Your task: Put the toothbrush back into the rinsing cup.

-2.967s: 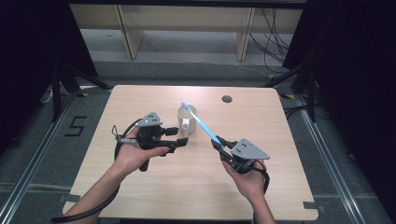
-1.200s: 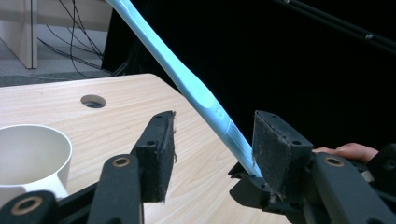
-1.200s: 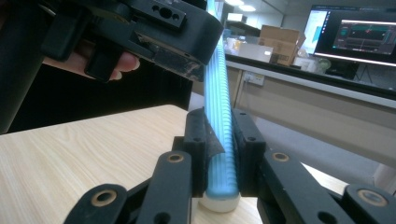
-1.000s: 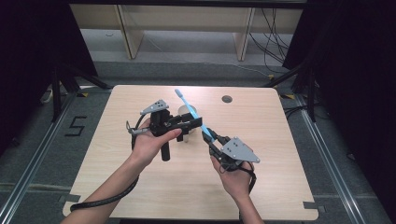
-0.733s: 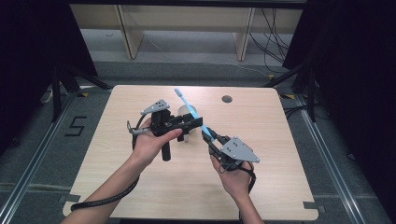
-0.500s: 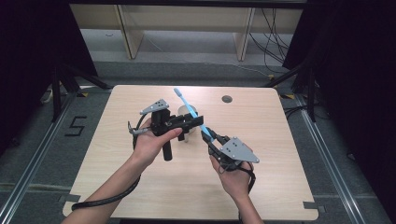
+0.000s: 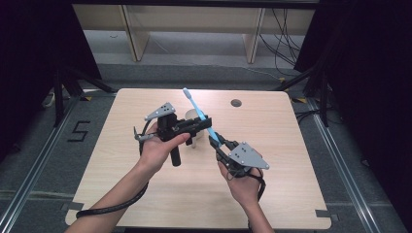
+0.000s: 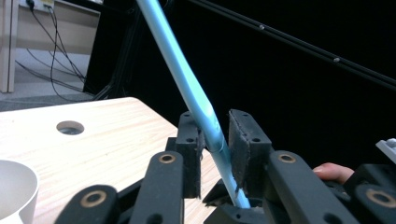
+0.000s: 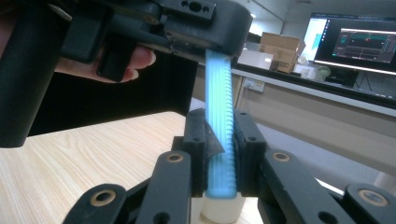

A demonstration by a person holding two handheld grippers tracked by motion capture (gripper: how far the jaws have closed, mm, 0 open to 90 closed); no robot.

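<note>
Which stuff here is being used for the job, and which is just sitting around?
In use:
- blue toothbrush
- right tool, clamped on its handle end
- left tool, jaws just been closing around its middle
- white cup, under the toothbrush

Just there:
- wooden table with its round hole
- monitor and cardboard boxes far behind
</note>
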